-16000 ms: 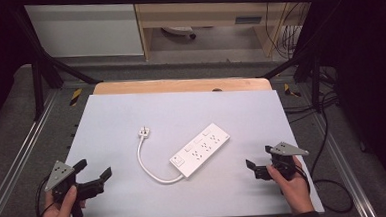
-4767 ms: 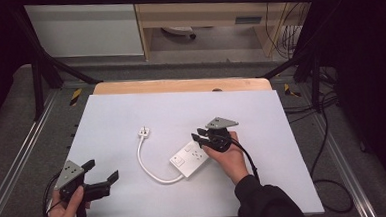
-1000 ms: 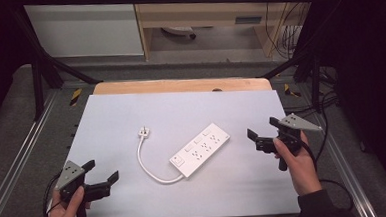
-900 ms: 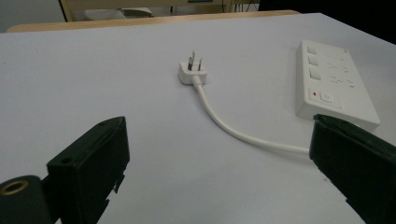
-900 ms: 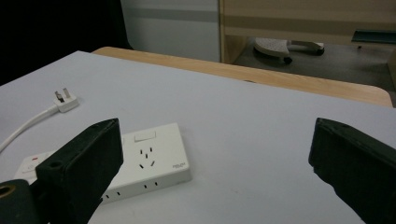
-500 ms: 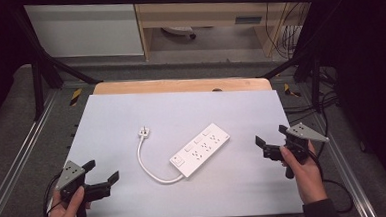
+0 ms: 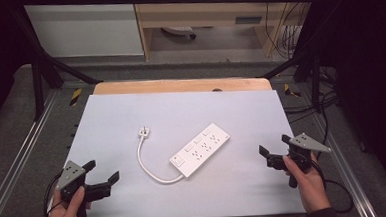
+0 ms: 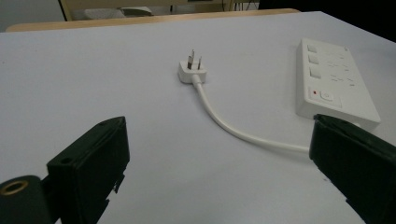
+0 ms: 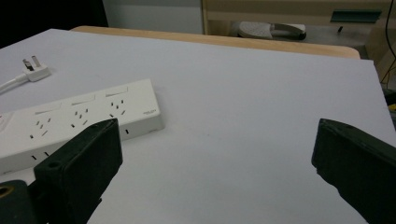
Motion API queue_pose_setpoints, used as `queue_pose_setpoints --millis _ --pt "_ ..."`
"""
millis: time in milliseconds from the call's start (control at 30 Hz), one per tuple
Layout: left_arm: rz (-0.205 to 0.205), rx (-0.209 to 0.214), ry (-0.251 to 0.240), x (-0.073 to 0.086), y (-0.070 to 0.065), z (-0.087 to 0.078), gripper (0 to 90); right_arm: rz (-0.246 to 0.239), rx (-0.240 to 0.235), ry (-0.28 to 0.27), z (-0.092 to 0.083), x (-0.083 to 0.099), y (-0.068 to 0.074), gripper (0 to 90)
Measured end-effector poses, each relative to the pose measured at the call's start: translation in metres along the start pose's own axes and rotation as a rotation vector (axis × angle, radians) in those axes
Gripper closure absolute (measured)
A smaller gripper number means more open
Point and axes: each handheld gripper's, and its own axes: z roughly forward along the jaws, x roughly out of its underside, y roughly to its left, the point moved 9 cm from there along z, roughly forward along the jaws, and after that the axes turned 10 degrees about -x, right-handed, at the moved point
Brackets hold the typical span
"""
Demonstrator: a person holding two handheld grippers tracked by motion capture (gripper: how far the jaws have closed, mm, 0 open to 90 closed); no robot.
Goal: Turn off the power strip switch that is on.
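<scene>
A: Now the right hand-held gripper point(image 7: 272, 154) sits at the desk point(image 7: 241, 106) edge, well to the right of the power strip point(image 7: 200, 149). A second ago it was closer in; about five seconds back it was right on the strip's near-middle. So it has pulled away.

B: Jaws?

A: Spread wide, nothing between them. In the right gripper view the strip's end lies beyond the left jaw, apart from it, not touched.

B: Did the strip move?

A: No visible shift. It lies diagonally mid-desk, as it did sixteen seconds ago. Its cord point(image 7: 149, 168) curves out from the strip's near-left end, and the plug point(image 7: 143, 133) lies prongs-up, up and left of the strip.

B: Left side?

A: Left hand-held gripper point(image 7: 104, 173) parked down and left of the strip, unchanged over the last seconds. Jaws gaping, empty. In the left gripper view the plug point(image 8: 192, 71) and the switch end of the strip point(image 8: 334, 84) lie ahead of it.

B: Reading?

A: Judgement only: the right side's visit to the strip is finished, likely a press or check. Both tools are free; the plug remains unhandled.
</scene>
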Motion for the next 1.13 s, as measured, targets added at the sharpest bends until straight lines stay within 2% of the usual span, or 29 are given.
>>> queue_pose_setpoints --millis 433,533,833,1000,1133 --pt "0.004 0.001 0.002 0.0 0.0 0.0 4.9 0.001 -0.024 0.038 0.008 0.025 0.004 3.3" --pt "-0.007 0.01 0.004 0.0 -0.001 0.0 4.9 -0.006 -0.036 0.049 0.011 0.028 0.007 3.6" --pt "0.006 0.008 0.009 0.001 -0.002 0.001 5.0 -0.007 -0.065 0.099 0.028 0.039 0.015 2.8" --pt "0.004 0.011 0.007 0.001 -0.002 0.0 5.0 -0.017 -0.041 0.134 0.042 0.041 0.015 2.9" --pt "0.008 0.012 0.006 0.001 -0.002 0.0 5.0 -0.025 0.001 0.176 0.052 0.045 0.01 3.2"
